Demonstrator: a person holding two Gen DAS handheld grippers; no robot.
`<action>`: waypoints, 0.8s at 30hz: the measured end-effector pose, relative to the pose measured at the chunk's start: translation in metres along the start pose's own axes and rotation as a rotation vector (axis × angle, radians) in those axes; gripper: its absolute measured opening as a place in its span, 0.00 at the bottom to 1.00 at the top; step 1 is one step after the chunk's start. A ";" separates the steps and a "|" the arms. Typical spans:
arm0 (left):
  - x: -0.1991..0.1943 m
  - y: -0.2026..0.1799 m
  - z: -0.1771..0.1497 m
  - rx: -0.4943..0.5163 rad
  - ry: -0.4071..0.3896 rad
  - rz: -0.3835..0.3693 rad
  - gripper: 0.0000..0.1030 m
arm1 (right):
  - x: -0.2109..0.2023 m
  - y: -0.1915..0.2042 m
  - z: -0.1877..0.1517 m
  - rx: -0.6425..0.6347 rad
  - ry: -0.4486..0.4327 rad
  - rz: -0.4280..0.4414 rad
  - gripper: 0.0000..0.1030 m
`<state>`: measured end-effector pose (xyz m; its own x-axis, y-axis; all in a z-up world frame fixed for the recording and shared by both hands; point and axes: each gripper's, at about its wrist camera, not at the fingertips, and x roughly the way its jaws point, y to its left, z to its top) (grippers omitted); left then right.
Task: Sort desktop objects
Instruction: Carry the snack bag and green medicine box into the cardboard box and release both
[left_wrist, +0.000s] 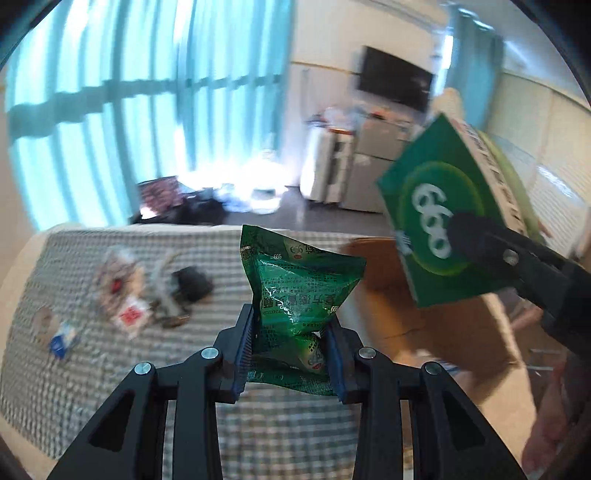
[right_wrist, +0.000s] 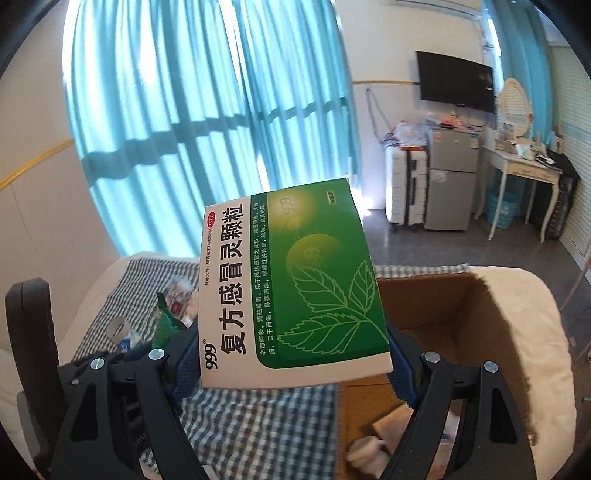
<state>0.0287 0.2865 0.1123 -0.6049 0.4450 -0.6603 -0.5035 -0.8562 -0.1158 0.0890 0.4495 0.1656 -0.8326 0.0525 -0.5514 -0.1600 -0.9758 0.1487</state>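
Sachets and box held up together, both grippers loaded

Left gripper (left_wrist: 291, 354) was clamped w/ both jaws on a bunch of green 999 granule sachets (left_wrist: 295, 291), crinkled foil standing up between the pads, lifted clear of the checked cloth (left_wrist: 258, 435). Right gripper (right_wrist: 291, 363) gripped the green-and-white 999 medicine box (right_wrist: 291, 291) by its lower end, jaws closed on its sides, box tilted up in the air. Judging by matching branding, sachets probably belong w/ the box, hence both raised side by side. Open cardboard box (right_wrist: 461, 314) sat by the cloth's right edge, below the medicine box, likely the drop spot. Other small packets (left_wrist: 122, 295) and a dark item (left_wrist: 192, 282) lay toward the cloth's far left, blurred, unsorted.
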 end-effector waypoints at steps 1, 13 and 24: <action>0.001 -0.011 0.003 0.006 0.001 -0.030 0.34 | -0.005 -0.008 0.003 0.000 -0.006 -0.016 0.79; 0.066 -0.100 -0.016 0.081 0.175 -0.180 0.34 | 0.002 -0.103 0.002 0.108 0.049 -0.160 0.79; 0.094 -0.111 -0.033 0.063 0.263 -0.226 0.66 | 0.044 -0.146 -0.034 0.255 0.169 -0.154 0.80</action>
<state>0.0487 0.4148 0.0386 -0.2986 0.5316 -0.7926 -0.6486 -0.7223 -0.2401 0.0939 0.5866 0.0920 -0.6917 0.1386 -0.7088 -0.4224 -0.8737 0.2414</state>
